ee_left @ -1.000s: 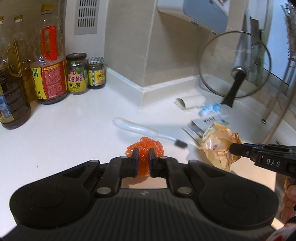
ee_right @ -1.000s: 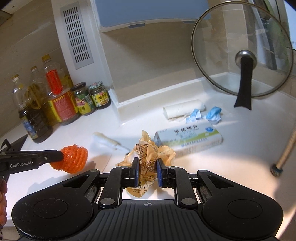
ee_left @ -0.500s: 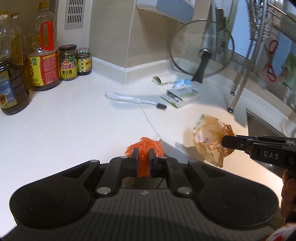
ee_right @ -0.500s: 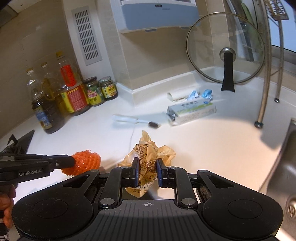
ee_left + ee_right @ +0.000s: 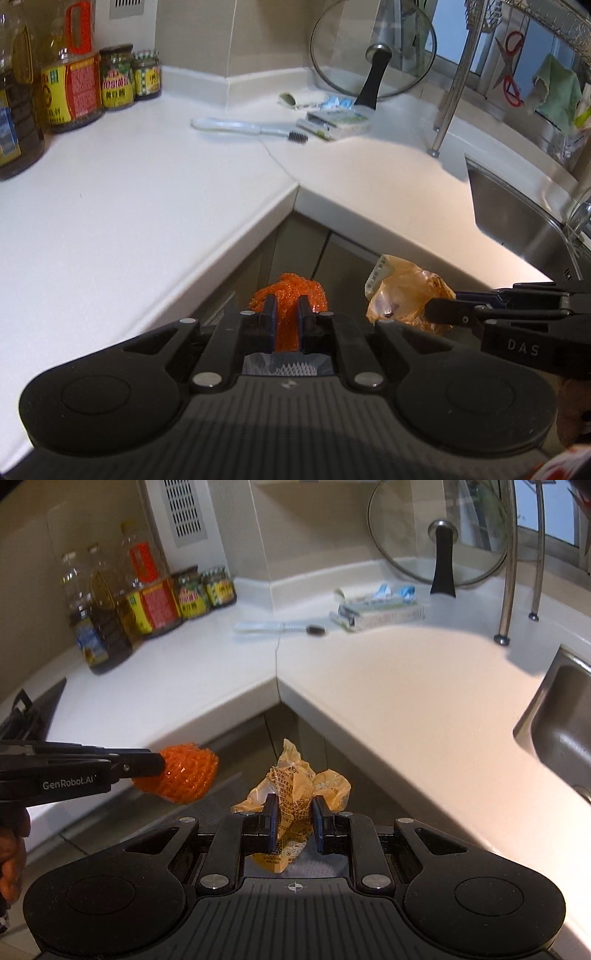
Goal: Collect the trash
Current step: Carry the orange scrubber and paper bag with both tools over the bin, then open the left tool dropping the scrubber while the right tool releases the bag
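Note:
My left gripper (image 5: 287,308) is shut on an orange foam fruit net (image 5: 290,295), held in the air off the counter's inner corner; the net also shows in the right wrist view (image 5: 184,773). My right gripper (image 5: 294,812) is shut on a crumpled yellow plastic wrapper (image 5: 295,792), also in the air beside the net; the wrapper shows in the left wrist view (image 5: 404,295). More trash lies far back on the white counter (image 5: 129,192): a toothbrush (image 5: 243,127), a white-green box (image 5: 340,123), a paper roll (image 5: 295,99) and blue scraps (image 5: 338,101).
Oil bottles (image 5: 70,74) and jars (image 5: 118,77) stand at the back left. A glass pot lid (image 5: 373,62) leans in the corner. A steel sink (image 5: 517,218) and rack pole (image 5: 452,92) are at right. A stove edge (image 5: 29,709) lies at left. Cabinet fronts (image 5: 306,251) are below.
Both grippers have pulled back from the counter with their trash, past the counter's edge and lower, so the cabinet fronts show below them. The trash left on the counter looks farther away.

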